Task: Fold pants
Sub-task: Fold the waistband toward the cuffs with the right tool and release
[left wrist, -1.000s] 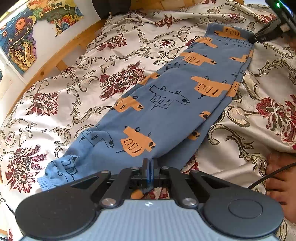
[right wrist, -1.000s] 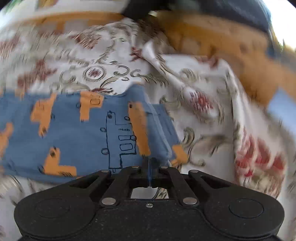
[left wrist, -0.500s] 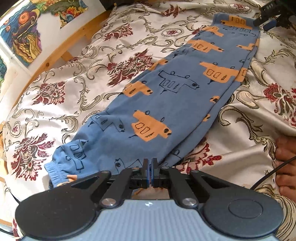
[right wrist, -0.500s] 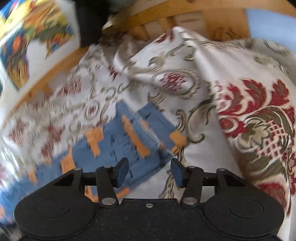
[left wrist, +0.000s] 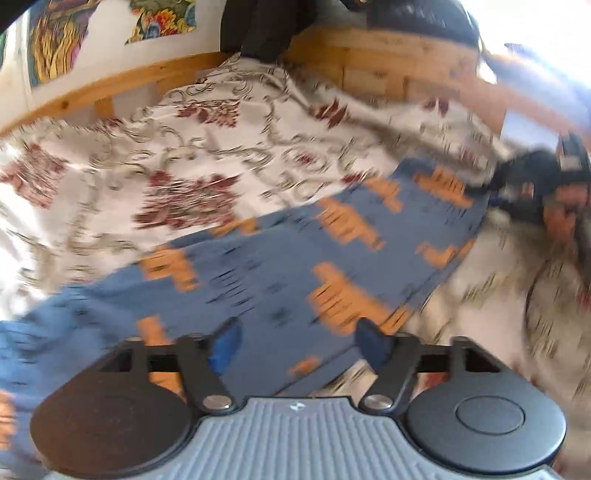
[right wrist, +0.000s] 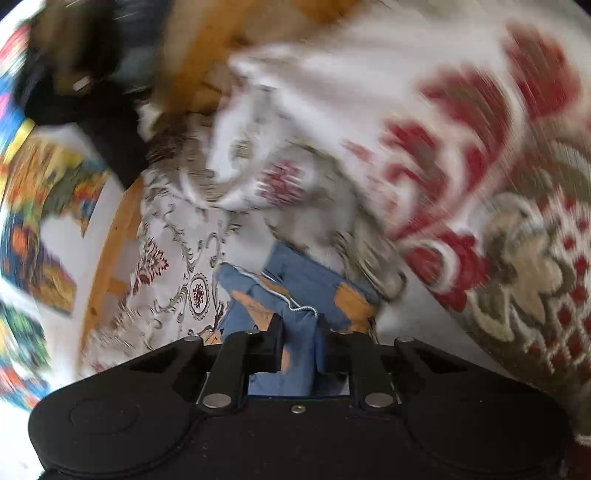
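Blue pants (left wrist: 280, 266) with orange and dark prints lie stretched diagonally over the bedspread; this view is motion-blurred. My left gripper (left wrist: 299, 345) hovers open over the lower leg part, its blue fingertips (left wrist: 225, 347) spread wide with nothing held. At the far waistband end, a dark blurred shape is my right gripper (left wrist: 532, 173). In the right wrist view, my right gripper (right wrist: 300, 343) is shut on a bunched fold of the pants (right wrist: 306, 280) near the waistband, and a white drawstring (right wrist: 295, 306) runs across that fold.
A cream bedspread (left wrist: 207, 155) with red floral print covers the bed and bulges up at the right (right wrist: 480, 184). A wooden bed frame (left wrist: 110, 85) runs along the back. Colourful pictures (left wrist: 59, 40) hang on the wall. A dark cloth (left wrist: 266, 26) hangs over the frame.
My left gripper has opened and let go of the leg end. My right gripper, open half a second ago, has shut on the waistband fabric. Both cameras are swinging fast.
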{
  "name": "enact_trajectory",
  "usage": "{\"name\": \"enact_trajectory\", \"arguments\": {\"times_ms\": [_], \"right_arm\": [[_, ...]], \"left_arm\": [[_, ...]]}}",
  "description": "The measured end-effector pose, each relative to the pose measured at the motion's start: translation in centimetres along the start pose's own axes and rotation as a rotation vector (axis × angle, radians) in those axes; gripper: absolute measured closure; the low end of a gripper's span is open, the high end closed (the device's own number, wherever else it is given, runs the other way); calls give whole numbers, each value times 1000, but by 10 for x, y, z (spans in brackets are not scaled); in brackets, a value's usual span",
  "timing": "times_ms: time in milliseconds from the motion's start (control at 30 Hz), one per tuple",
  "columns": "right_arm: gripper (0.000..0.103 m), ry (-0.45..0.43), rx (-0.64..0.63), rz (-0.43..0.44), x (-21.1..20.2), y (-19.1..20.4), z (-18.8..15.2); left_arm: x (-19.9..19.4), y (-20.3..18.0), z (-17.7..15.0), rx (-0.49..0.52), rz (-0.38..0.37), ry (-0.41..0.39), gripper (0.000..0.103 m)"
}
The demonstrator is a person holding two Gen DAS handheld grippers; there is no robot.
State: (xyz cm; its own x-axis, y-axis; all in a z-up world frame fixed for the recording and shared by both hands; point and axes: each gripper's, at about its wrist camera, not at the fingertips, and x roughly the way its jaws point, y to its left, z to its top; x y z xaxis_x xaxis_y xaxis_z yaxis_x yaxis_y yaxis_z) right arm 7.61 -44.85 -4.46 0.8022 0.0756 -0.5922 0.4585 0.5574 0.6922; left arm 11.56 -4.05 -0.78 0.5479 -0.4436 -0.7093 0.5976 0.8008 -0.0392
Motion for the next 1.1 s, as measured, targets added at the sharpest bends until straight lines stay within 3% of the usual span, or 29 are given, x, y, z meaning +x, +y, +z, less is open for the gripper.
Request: {"name": "enact_trajectory", "arguments": {"times_ms": [67,167,200,267,367,400,500,633,700,833,1000,1100], "right_arm": [[87,-83,-243,-38,-9,25,-9],[85,-210,-706,-150,-26,69,-46],[82,-222,-837,-210,-27,78,-60],[73,-137,-886,-278,-16,75,-71],[70,29,-590,-235,-5,45,-53],[66,48,-477,-190,-6,36,-44],[49,44,-321,-98,-14,21,-29],[45,90,-77,1,-11,-5,-18],[48,117,37,28,-10,-16,-16],[50,139,144,75,-20,-28,-13],[80,121,231,75,-11,-36,-12],[90,62,210,71,-15,-32,-10]], "left_arm": [[19,-13,4,-29,-57,-12,24],[43,-34,7,7,-86,-8,21],[49,-42,7,37,-91,4,20],[63,-59,5,119,-48,54,20],[71,-70,-1,203,-7,94,21],[72,-71,-1,204,-5,98,21],[74,-65,-1,161,-16,120,19],[75,-58,-4,123,-17,136,17],[73,-57,-3,121,-14,137,17],[71,-59,-4,132,-6,139,17],[71,-60,-3,134,-1,137,16],[71,-60,-4,128,-1,137,16]]}}
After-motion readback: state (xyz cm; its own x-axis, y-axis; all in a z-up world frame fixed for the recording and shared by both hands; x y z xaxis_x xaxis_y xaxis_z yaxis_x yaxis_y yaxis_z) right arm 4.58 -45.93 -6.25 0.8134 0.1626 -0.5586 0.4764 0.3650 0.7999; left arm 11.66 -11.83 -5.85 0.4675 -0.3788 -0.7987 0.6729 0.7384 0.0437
